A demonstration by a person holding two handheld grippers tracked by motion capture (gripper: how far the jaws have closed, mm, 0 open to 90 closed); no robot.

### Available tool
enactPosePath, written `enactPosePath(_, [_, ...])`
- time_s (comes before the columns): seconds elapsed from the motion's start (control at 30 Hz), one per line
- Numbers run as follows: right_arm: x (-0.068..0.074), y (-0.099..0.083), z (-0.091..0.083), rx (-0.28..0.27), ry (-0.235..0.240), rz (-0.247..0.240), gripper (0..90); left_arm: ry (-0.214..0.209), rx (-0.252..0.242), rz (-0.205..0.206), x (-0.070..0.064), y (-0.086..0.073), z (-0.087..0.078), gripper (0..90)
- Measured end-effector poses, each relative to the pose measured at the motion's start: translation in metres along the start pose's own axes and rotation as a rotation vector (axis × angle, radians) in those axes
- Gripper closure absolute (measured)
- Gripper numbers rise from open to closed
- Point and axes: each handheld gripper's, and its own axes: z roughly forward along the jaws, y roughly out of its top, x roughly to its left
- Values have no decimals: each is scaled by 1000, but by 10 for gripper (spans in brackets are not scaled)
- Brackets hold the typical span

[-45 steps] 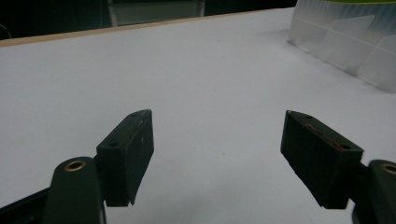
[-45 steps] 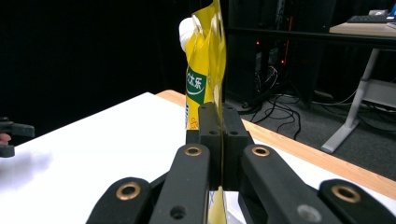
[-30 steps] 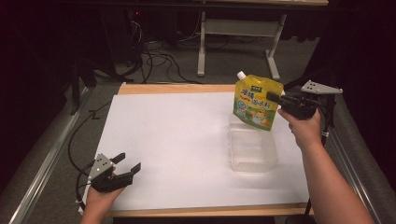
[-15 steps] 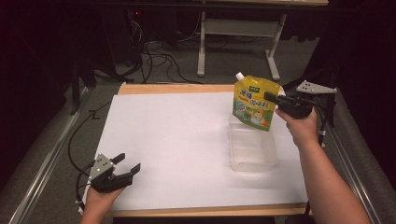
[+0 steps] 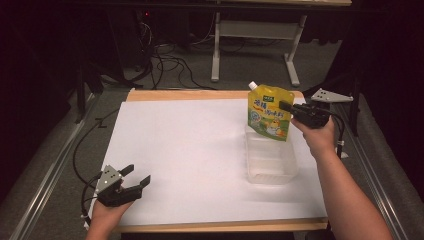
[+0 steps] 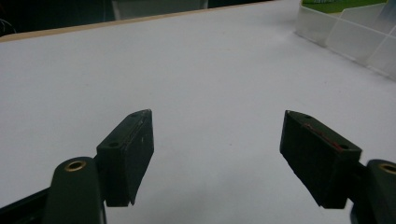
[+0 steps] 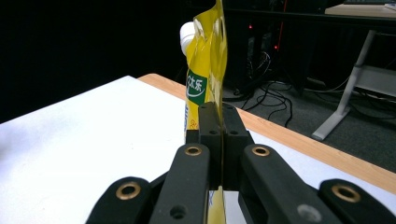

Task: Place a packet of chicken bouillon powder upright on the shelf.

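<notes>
Right gripper (image 5: pixel 286 106) clamps the edge of the yellow spouted pouch (image 5: pixel 269 111), holding it upright above the far end of the clear plastic tray (image 5: pixel 270 159). Left gripper (image 5: pixel 134 176) rests wide open, holding nothing, at the table's (image 5: pixel 190 145) near-left corner.

My left gripper (image 5: pixel 131 181) and right gripper (image 5: pixel 286 106) carry black fingers (image 6: pixel 128 154) on links with brass-ringed holes, grey three-cornered top plates, trailing black cables; my forearms are bare.
</notes>
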Motion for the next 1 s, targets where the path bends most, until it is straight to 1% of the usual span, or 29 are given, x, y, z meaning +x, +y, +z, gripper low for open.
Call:
enactPosePath(0.13, [1, -2, 0, 2, 0, 10, 900, -2, 2, 2, 0, 0, 0, 264])
enactPosePath(0.2, [1, -2, 0, 0, 2, 4, 900, -2, 4, 7, -1, 0, 0, 264])
enactPosePath(0.57, [3, -5, 1, 10, -1, 31, 900, -6, 4, 17, -2, 1, 0, 265])
enactPosePath(0.77, [5, -6, 3, 18, -6, 31, 900, -8, 2, 17, -2, 1, 0, 265])
enactPosePath(1.0, [6, -8, 5, 24, -9, 44, 900, -7, 3, 23, -3, 1, 0, 265])
